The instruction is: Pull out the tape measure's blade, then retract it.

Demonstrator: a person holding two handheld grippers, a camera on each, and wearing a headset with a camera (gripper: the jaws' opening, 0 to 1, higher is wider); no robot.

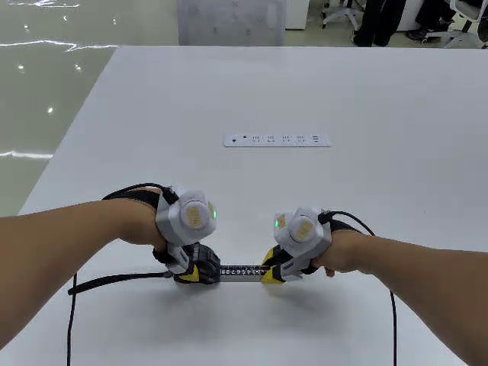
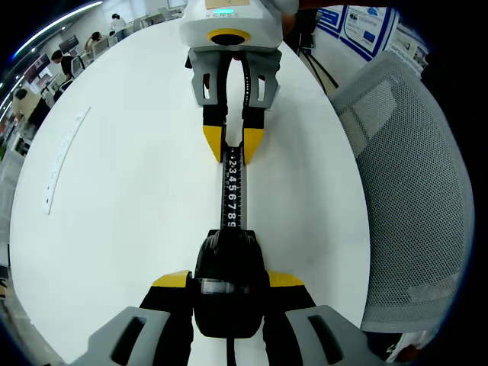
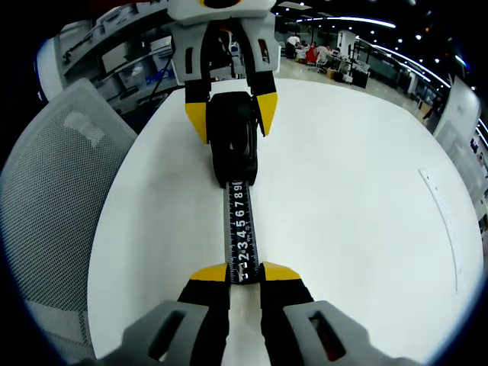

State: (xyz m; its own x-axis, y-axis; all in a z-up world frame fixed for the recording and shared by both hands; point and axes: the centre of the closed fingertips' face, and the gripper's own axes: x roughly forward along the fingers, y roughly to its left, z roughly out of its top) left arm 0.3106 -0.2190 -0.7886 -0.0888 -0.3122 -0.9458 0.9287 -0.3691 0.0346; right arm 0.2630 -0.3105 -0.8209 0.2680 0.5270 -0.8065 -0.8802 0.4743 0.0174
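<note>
Overhead, forearms [image 1: 61,244]; close-up, numbered blade [image 3: 241,229].

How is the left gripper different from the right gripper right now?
The left gripper is shut on the fat black case; the right gripper is shut on the thin blade near its tip. The left gripper's fingers stand wide apart; the right gripper's fingers sit almost together. Both have yellow tips and face each other over the white table.
</note>
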